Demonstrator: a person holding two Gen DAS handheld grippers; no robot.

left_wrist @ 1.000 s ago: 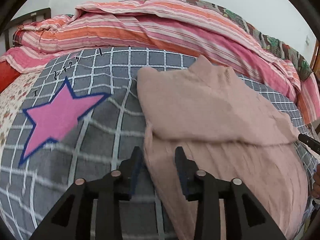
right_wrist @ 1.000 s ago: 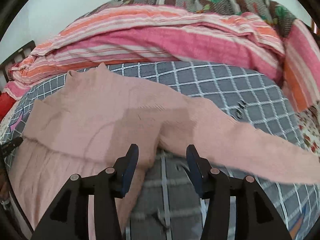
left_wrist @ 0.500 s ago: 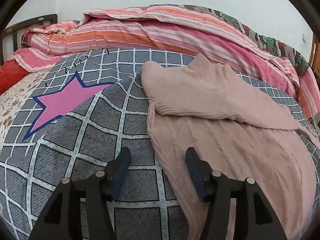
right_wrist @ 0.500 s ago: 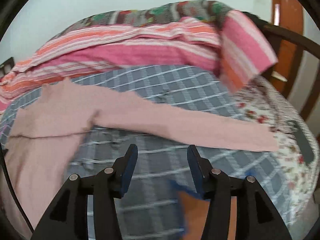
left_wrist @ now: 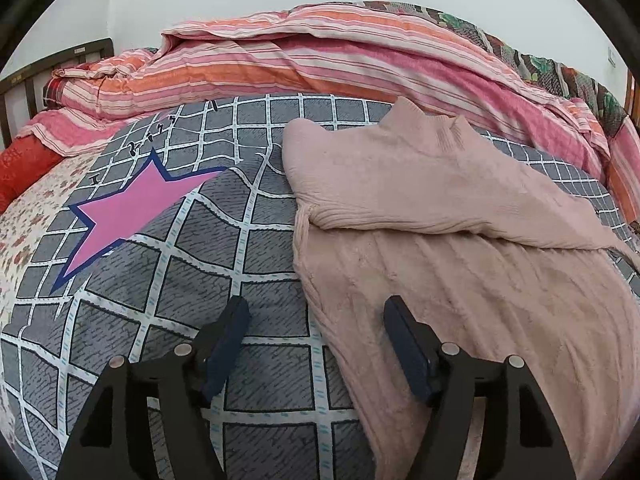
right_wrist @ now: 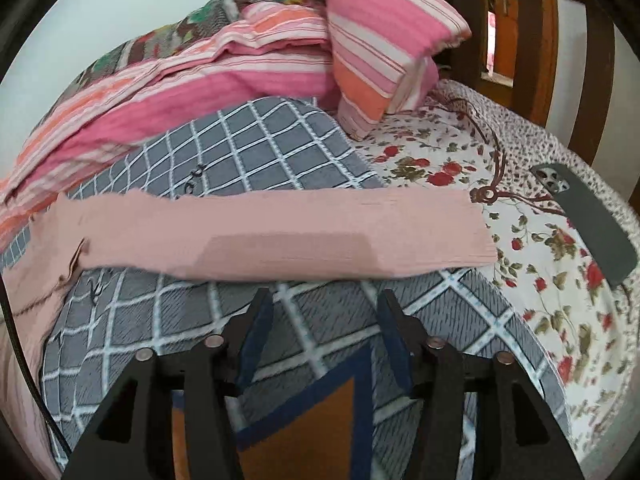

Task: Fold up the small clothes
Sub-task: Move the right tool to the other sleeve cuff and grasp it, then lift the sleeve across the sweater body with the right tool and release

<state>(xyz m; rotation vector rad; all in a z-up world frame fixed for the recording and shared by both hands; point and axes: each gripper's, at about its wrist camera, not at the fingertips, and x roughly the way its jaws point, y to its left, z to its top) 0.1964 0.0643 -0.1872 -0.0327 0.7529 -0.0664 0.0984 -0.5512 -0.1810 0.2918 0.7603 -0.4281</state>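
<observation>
A pale pink knitted sweater (left_wrist: 460, 248) lies flat on the grey checked blanket (left_wrist: 224, 248) that covers the middle of the bed. Its body runs toward the near edge, and one sleeve (left_wrist: 440, 196) is folded across the chest, cuff end pointing to the right. The other sleeve (right_wrist: 280, 236) stretches straight out sideways over the blanket, its cuff reaching the flowered sheet (right_wrist: 540, 272) beyond the blanket's edge.

The left gripper (left_wrist: 316, 320) hovers low over the sweater's left hem edge. Its jaws stand well apart and have just been opening; the edge of the knit shows between them, but neither pad presses on it. The right gripper (right_wrist: 324, 304) hangs just short of the outstretched sleeve, over bare blanket. Its jaws are apart too, having just opened further, with nothing but checked cloth between them.

A pink star (left_wrist: 132, 216) with a dark blue border is printed on the blanket left of the sweater, and an orange patch (right_wrist: 304, 432) with the same blue border sits under the right gripper. Behind everything a heap of pink and orange striped bedding (left_wrist: 340, 64) lies along the far side. A dark phone (right_wrist: 588, 220) rests face down on the flowered sheet, well apart from the sleeve's cuff, near the brown wooden bed frame (right_wrist: 568, 52).
</observation>
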